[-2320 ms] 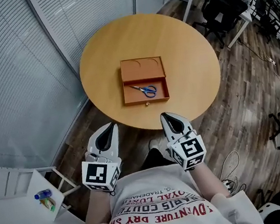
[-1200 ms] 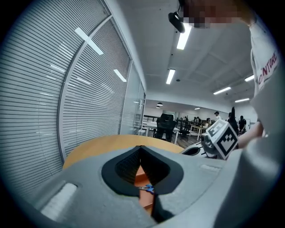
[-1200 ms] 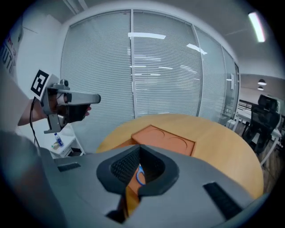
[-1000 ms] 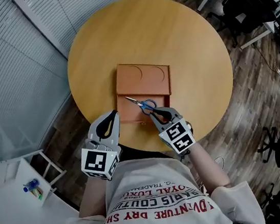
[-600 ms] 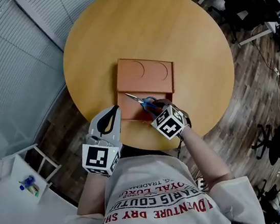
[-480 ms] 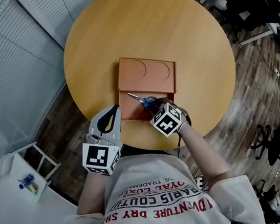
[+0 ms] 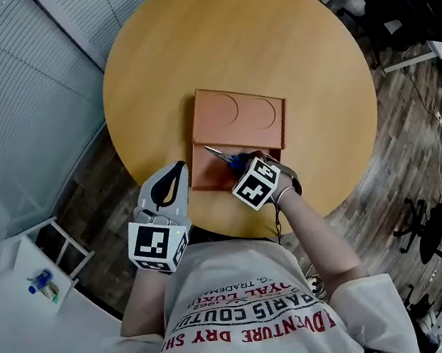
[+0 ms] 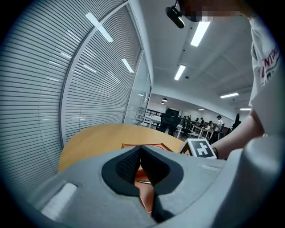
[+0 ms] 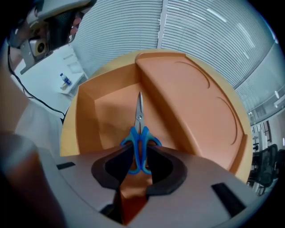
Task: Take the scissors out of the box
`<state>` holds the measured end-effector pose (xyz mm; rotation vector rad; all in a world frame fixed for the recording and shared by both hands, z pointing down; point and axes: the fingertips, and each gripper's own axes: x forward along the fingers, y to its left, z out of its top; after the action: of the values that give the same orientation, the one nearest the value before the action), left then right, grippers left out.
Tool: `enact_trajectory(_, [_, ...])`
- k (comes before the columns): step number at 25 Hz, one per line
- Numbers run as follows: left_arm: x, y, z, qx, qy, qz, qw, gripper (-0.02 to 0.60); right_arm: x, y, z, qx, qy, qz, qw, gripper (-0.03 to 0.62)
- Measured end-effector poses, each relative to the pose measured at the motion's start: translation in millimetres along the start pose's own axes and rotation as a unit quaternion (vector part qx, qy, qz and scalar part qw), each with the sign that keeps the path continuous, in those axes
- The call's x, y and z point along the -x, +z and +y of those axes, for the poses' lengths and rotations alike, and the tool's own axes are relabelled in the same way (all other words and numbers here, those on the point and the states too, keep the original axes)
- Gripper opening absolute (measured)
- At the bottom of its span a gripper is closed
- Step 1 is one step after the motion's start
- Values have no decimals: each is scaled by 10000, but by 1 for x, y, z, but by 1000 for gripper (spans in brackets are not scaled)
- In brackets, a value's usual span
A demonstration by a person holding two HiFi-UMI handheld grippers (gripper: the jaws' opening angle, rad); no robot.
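Open orange box (image 7: 240, 112) on a round table, its lid folded flat on the far side, likely to leave the tray clear for a reach from above. The right gripper (image 9: 139, 153) points straight down into that tray. Its jaws are apart and have just been closing, with the blue handles of the scissors (image 9: 139, 131) between them; whether the pads yet touch is hard to tell. The scissors lie flat on the tray floor. The left gripper (image 8: 140, 151), jaws together and empty, hangs at the table's near edge, probably kept clear. Around them is an office with slatted blinds (image 7: 23, 101), plank floor (image 7: 411, 137) and black chairs (image 7: 406, 11); underneath is the bare tan table (image 7: 187, 54).
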<state>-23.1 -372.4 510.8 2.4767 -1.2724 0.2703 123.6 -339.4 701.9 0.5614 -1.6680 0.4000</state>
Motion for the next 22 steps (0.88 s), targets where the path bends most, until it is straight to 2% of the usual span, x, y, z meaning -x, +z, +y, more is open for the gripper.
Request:
enact_trajectory(7, [0, -3, 5, 4, 76, 100, 9999, 8, 2, 1, 1, 271, 172, -16, 9995, 94])
enact_trajectory(12, [4, 3, 10, -85, 179, 111, 9997, 8, 5, 0, 1, 471, 144, -120, 9987, 91])
enact_trajectory(22, [16, 10, 7, -175, 252, 44, 9995, 9, 32, 3, 9, 298, 97, -469, 9984, 89])
